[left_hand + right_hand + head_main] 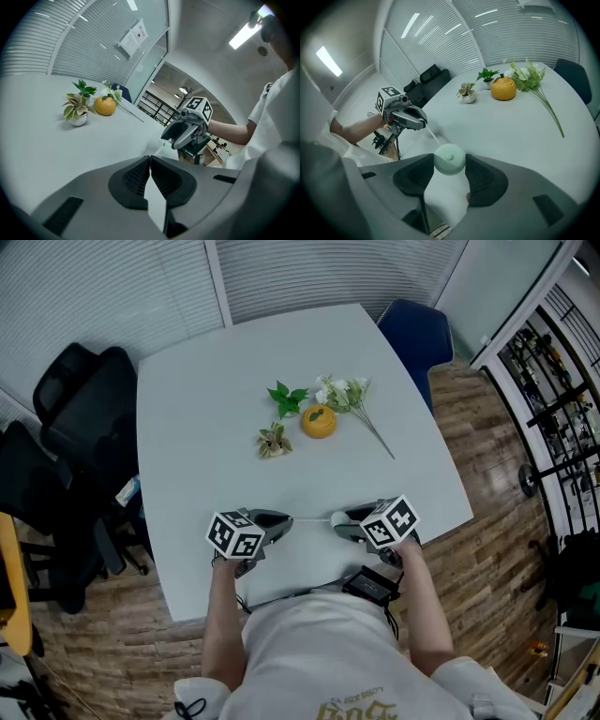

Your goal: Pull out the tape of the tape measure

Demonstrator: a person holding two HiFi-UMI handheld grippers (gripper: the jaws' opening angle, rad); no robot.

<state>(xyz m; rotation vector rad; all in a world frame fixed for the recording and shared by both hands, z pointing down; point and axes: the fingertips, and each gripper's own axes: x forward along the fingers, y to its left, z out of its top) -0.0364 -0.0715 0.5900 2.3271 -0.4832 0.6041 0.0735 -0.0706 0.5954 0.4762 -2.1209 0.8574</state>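
Above the white table's (206, 446) near edge, my right gripper (341, 520) holds the round pale-green tape measure (449, 159) between its wide-set jaws. A short white stretch of tape (311, 518) runs from the case leftward to my left gripper (284, 519). In the left gripper view the jaws (150, 161) are pressed together on the tape's (156, 206) end, and the right gripper (180, 136) faces them a little way off. The right gripper view shows the left gripper (423, 123) with the tape (432, 136) slanting down from it to the case.
In the middle of the table stand an orange fruit-shaped object (319, 421), two small potted plants (274, 441) (287, 399) and a lying spray of white flowers (352, 399). Black office chairs (80, 418) stand to the left, a blue chair (417, 334) at the far right corner.
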